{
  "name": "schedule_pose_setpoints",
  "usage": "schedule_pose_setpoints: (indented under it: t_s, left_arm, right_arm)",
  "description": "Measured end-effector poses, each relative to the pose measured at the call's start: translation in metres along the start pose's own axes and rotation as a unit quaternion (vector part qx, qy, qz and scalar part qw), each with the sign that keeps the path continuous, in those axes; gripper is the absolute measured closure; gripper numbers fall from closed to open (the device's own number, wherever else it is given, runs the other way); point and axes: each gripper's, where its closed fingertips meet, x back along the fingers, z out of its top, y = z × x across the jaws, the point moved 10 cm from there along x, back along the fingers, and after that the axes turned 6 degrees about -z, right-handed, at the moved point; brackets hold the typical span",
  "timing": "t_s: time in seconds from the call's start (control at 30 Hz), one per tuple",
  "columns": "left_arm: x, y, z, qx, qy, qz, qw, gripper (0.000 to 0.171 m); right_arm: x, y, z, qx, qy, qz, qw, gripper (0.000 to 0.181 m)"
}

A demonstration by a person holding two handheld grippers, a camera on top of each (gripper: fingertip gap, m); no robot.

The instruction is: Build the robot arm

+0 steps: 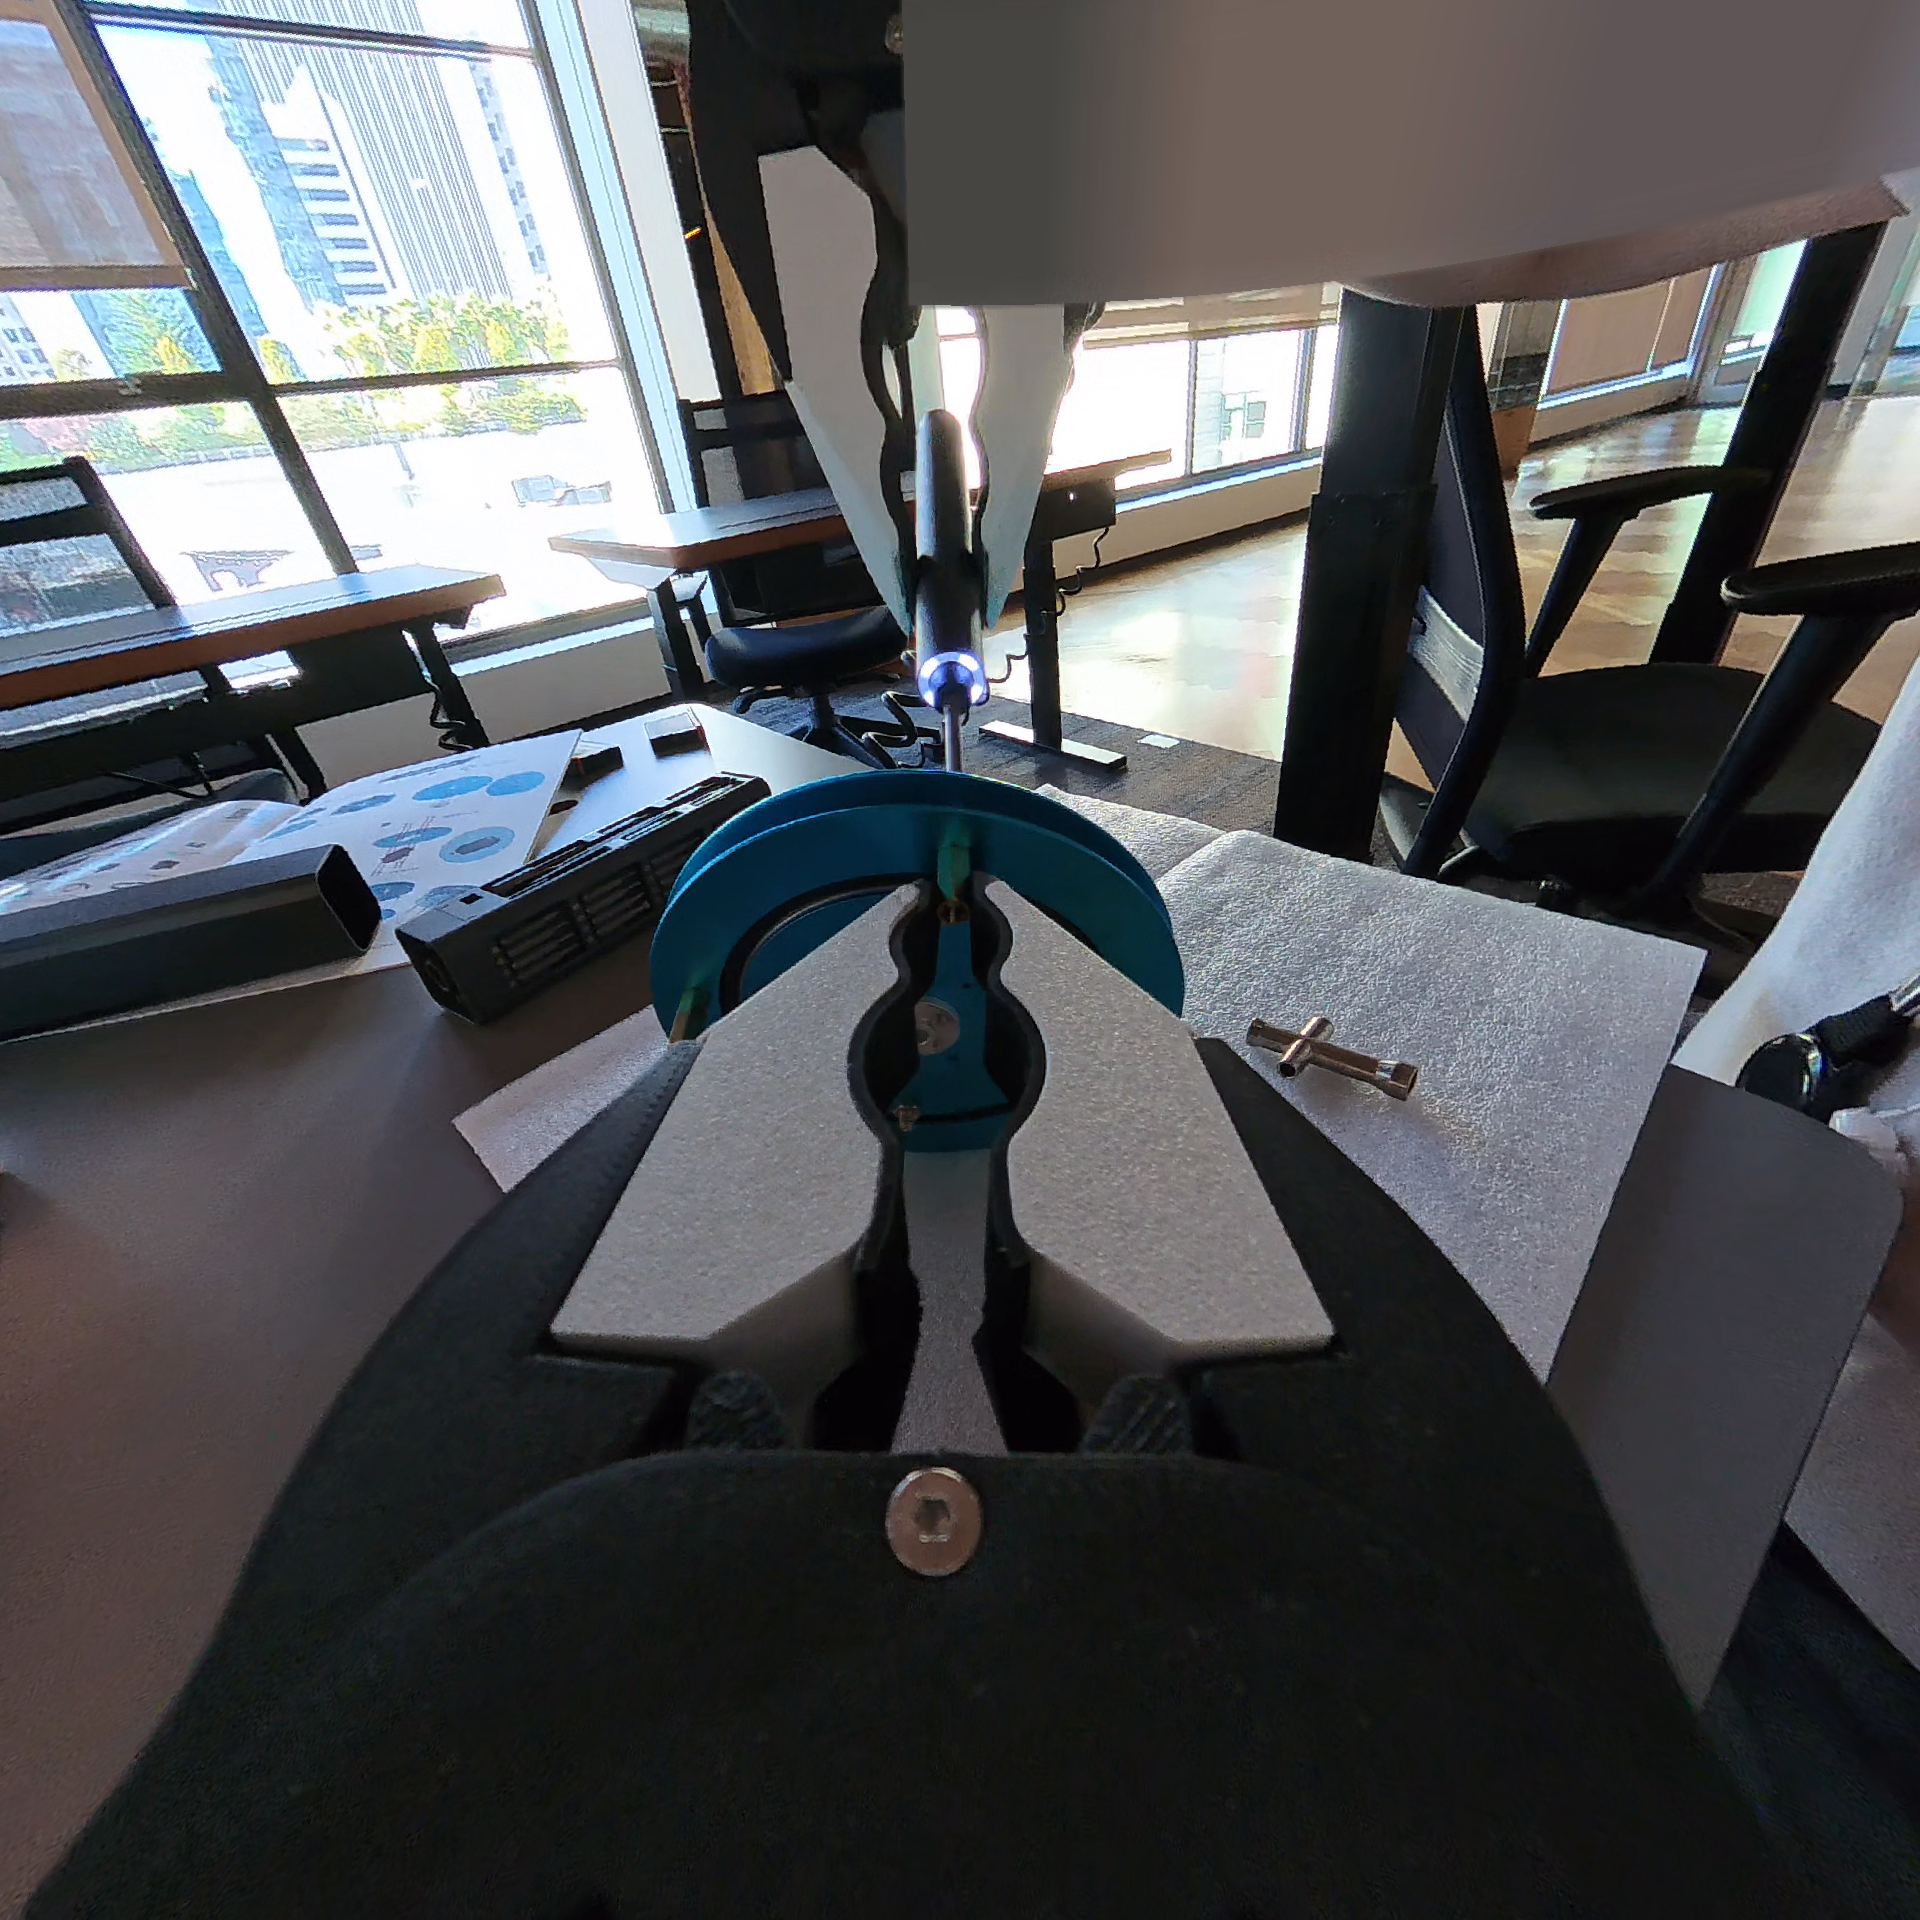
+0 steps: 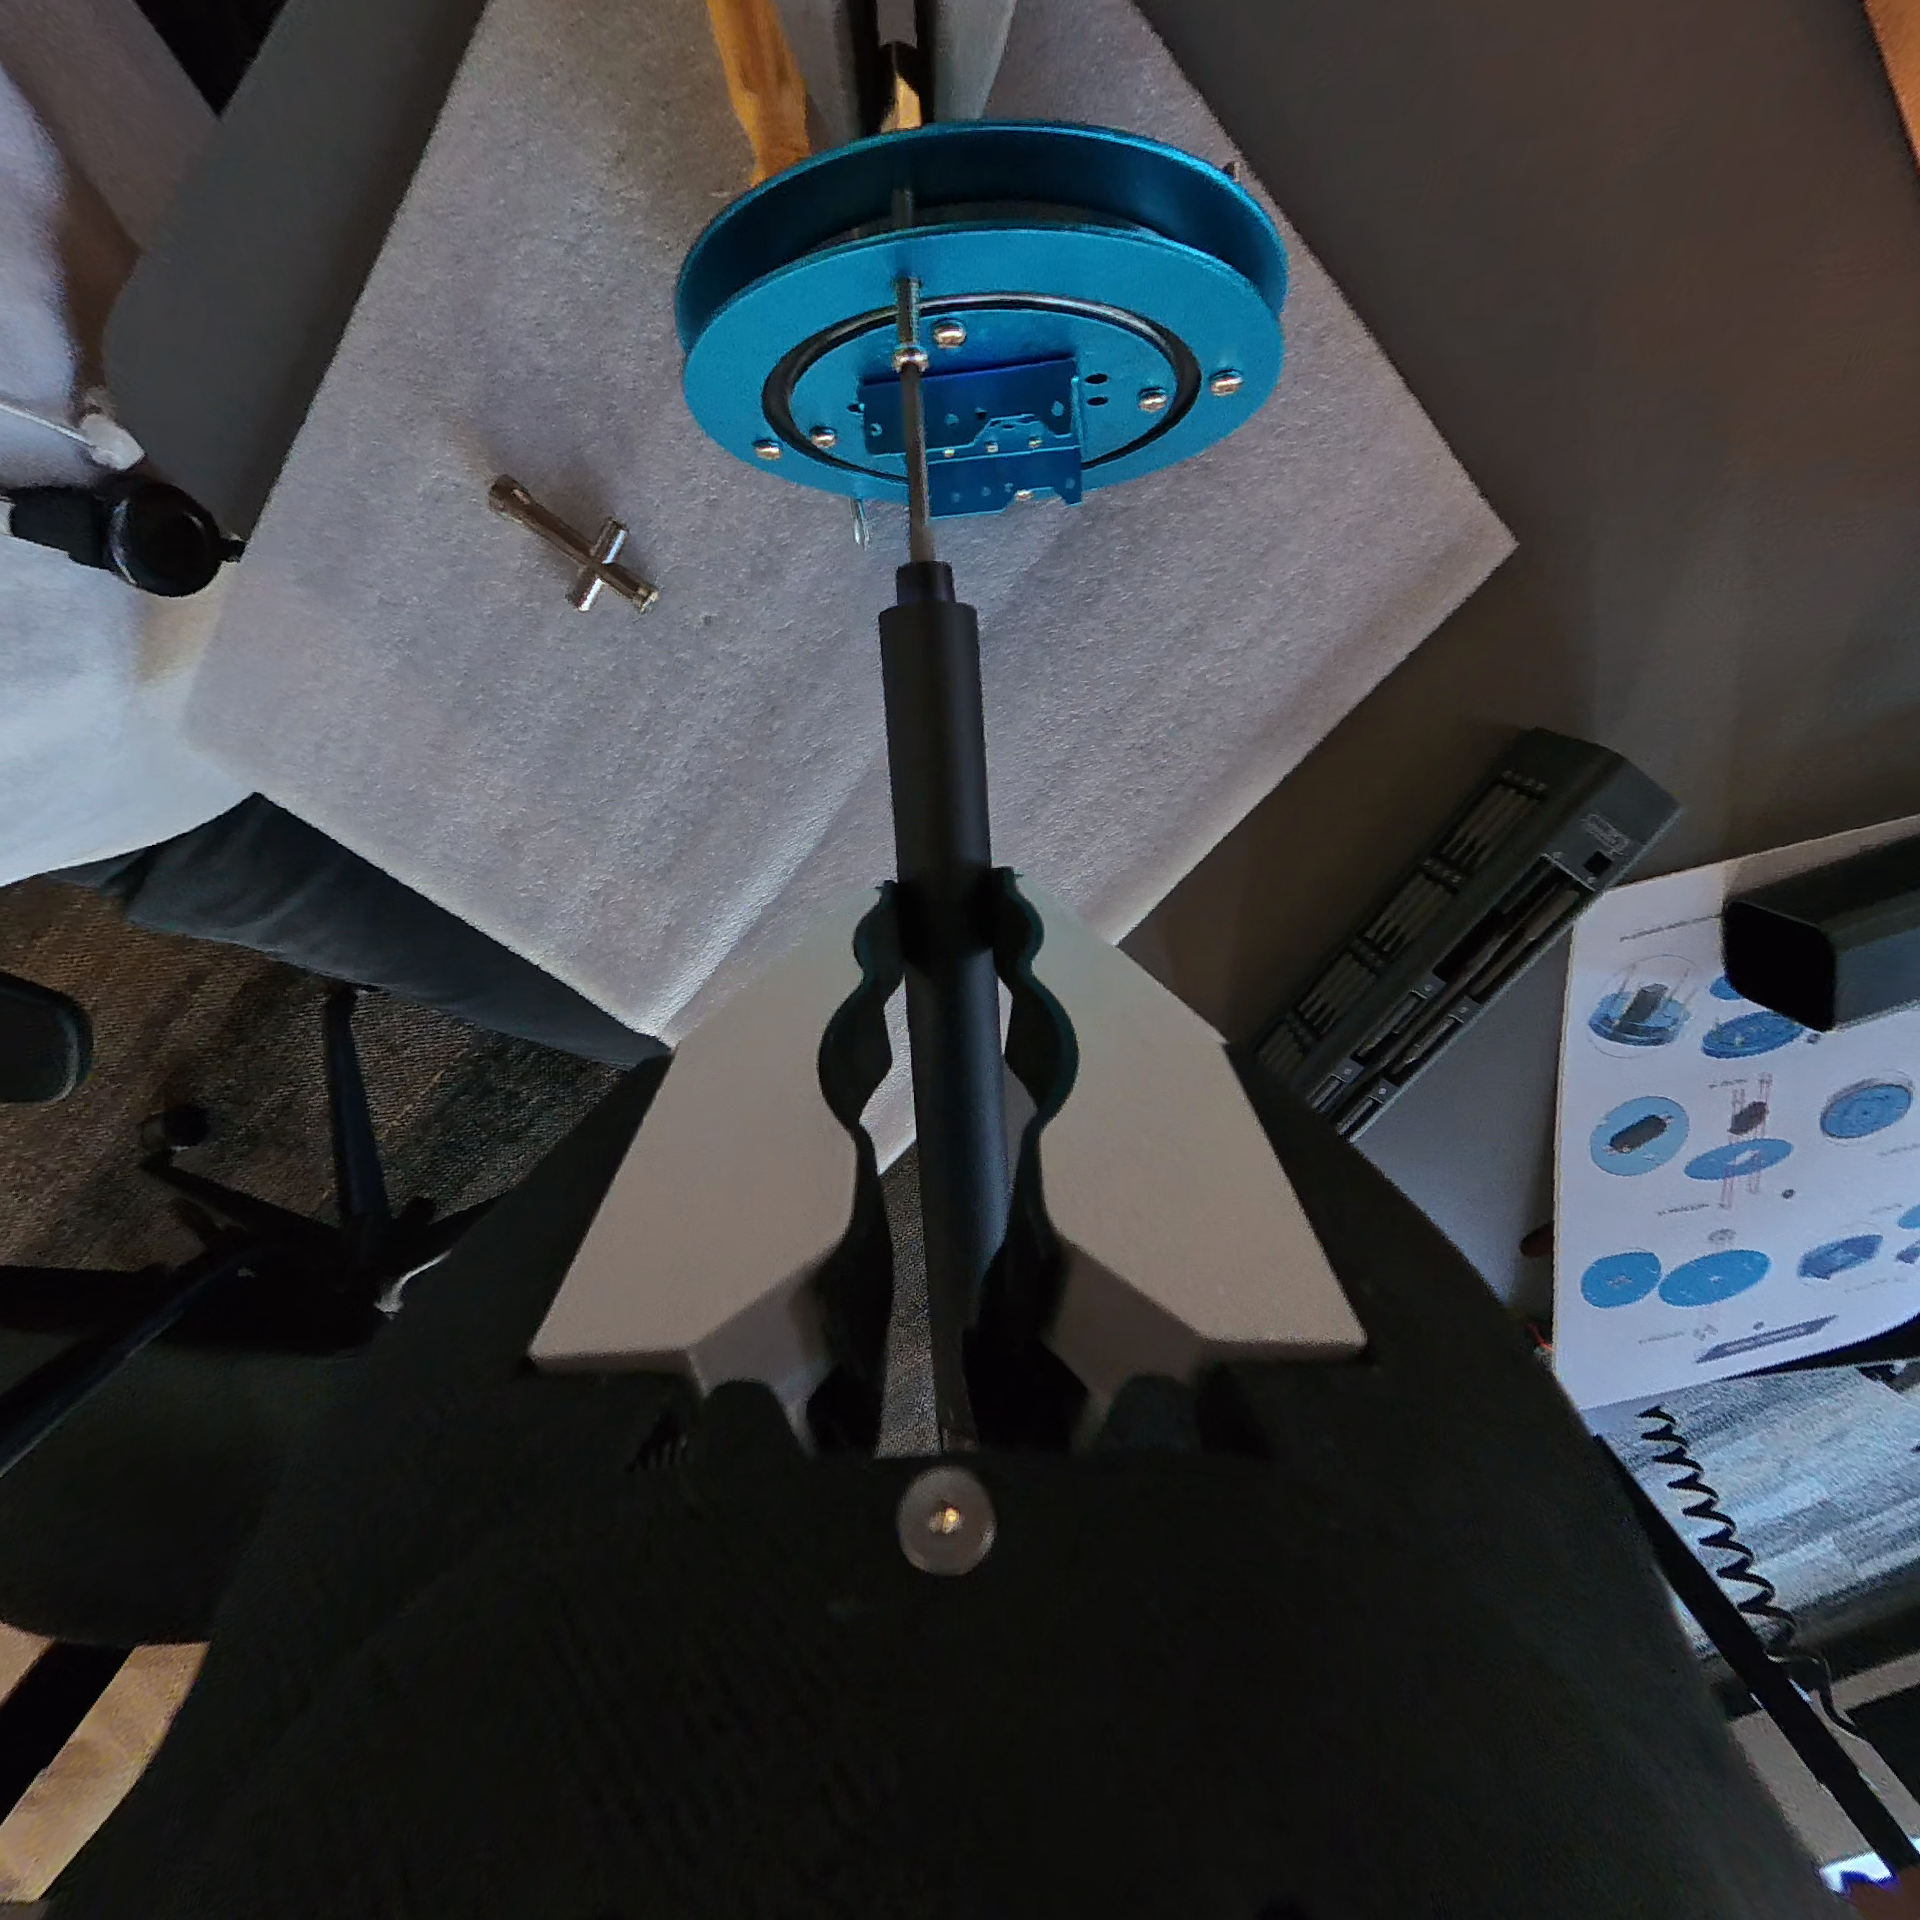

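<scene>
A blue round metal assembly (image 1: 831, 831) of two stacked discs rests on a white foam sheet (image 1: 1403, 987). My left gripper (image 1: 951, 891) is shut on its near side, with a blue plate showing between the fingers. My right gripper (image 2: 943, 904) is shut on a black electric screwdriver (image 2: 935, 748) and points it down from above. The bit tip rests on a screw (image 2: 912, 355) by the blue bracket on the assembly's top face (image 2: 727, 343). In the left wrist view the screwdriver (image 1: 943, 520) shows a lit ring above the disc's rim, held by the right gripper (image 1: 948, 613).
A silver cross-shaped wrench (image 1: 1330, 1055) (image 2: 577, 545) lies on the foam. A black bit case (image 1: 582, 904) (image 2: 1455, 935), a dark rectangular tube (image 1: 187, 925) (image 2: 1829, 956) and a printed sheet (image 2: 1714, 1143) lie on the grey table. A person's white sleeve (image 2: 62, 727) and office chairs (image 1: 1610, 748) are nearby. The grippers' ends are close to 11 cm from one another.
</scene>
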Motion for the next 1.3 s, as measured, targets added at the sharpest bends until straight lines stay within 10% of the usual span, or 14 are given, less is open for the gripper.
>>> schedule_pose_setpoints:
  t_s: [0.7,1.3]
  left_arm:
    - [-0.004,0.0,0.002,0.013,-0.009,-0.011,1.0,0.168]
    - [-0.001,-0.003,0.001,0.013,-0.01,-0.01,1.0,0.168]
  right_arm:
    - [-0.017,0.015,-0.025,-0.086,0.098,0.168,0.977,0.166]
    - [-0.011,0.001,-0.022,-0.021,0.119,0.026,0.992,0.166]
